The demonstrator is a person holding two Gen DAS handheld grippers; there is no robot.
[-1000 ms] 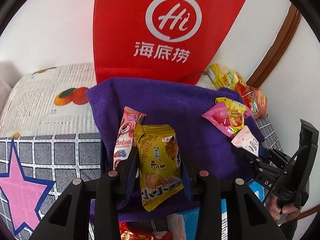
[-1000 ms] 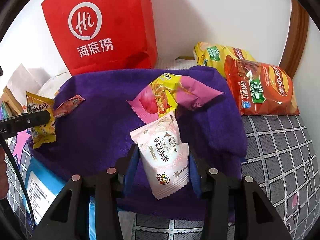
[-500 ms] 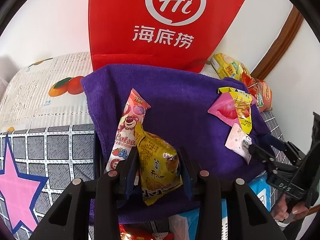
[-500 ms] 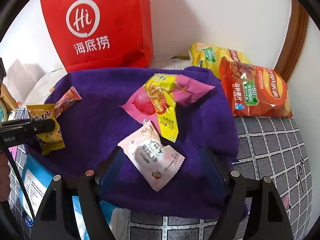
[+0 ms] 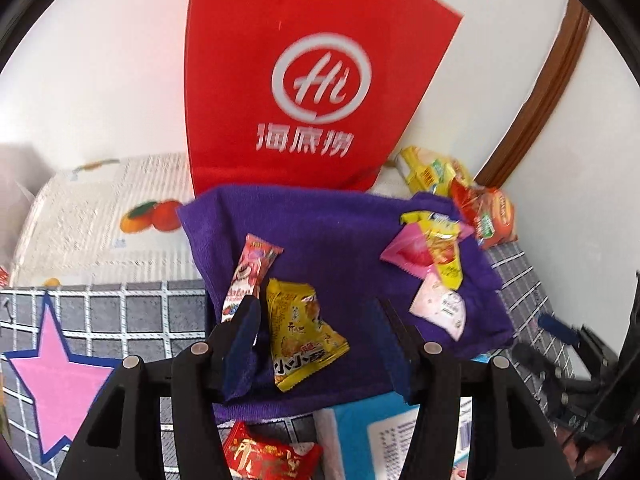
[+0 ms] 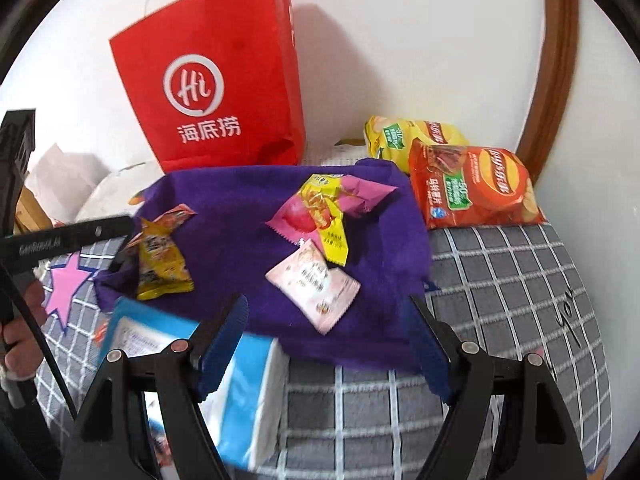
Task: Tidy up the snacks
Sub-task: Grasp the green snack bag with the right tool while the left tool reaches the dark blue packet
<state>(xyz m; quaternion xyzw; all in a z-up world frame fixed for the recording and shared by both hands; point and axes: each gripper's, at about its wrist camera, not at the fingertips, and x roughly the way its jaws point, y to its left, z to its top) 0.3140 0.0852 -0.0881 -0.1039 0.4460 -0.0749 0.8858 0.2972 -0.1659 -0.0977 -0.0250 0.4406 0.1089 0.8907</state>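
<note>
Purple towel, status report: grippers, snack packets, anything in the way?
Left gripper open, right gripper open. Yellow packet and pale pink packet lie loose on purple towel. Nothing blocking.

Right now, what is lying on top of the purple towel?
Five snack packets lie on the purple towel: yellow, striped pink, pale pink, and a yellow stick across a magenta packet. Anything beneath them is hidden.

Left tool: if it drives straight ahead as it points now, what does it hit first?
Probably the yellow snack packet: it lies on the purple towel directly between the open fingers of the left tool. Behind it comes bare towel, then the red paper bag. Depth is uncertain.
</note>
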